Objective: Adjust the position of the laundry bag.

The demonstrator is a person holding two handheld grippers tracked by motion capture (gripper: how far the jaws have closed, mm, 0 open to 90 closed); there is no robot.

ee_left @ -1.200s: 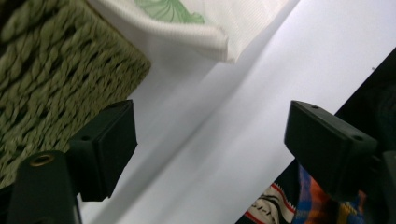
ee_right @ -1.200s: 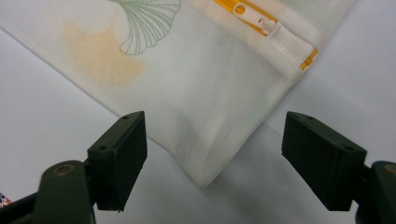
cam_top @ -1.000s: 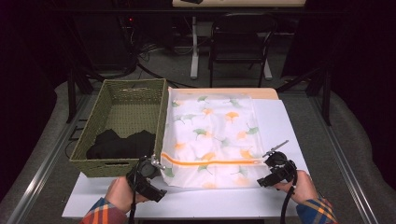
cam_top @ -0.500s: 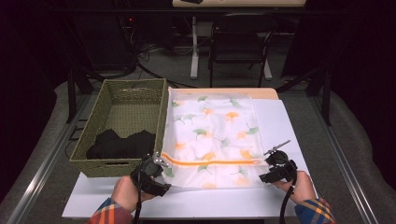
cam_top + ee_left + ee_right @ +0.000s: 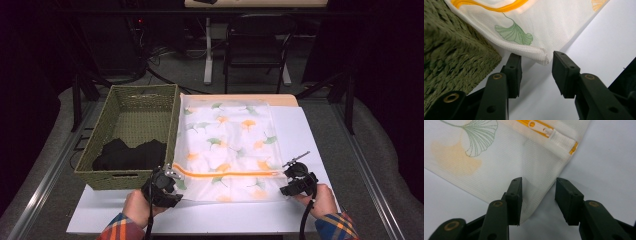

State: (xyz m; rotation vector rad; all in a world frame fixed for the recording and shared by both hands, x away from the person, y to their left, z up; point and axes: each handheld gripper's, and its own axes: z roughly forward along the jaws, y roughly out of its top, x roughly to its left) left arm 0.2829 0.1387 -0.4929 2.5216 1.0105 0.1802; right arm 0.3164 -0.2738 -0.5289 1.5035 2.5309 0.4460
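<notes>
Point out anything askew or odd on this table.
Little stands out. The mesh laundry bag lies flat, but its left edge rides up against the wicker basket, and its orange zipper is wavy at the left end.

Olive woven basket (image 5: 131, 131) at nine o'clock on the bench, long sides running toward twelve; seen close as coarse green weave (image 5: 454, 47) in the left gripper view. Inside, at its six o'clock end, a crumpled black cloth (image 5: 129, 155). White sheet (image 5: 300, 130) spread over the bench, bare at three and six o'clock. Strip of tan bench top (image 5: 285, 100) showing at twelve. Beyond, at twelve o'clock, a dark chair (image 5: 257, 47) and a white desk leg (image 5: 209, 50) on grey floor. Black cables (image 5: 160, 75) trailing at eleven. Metal rails (image 5: 372, 170) flanking both sides.
</notes>
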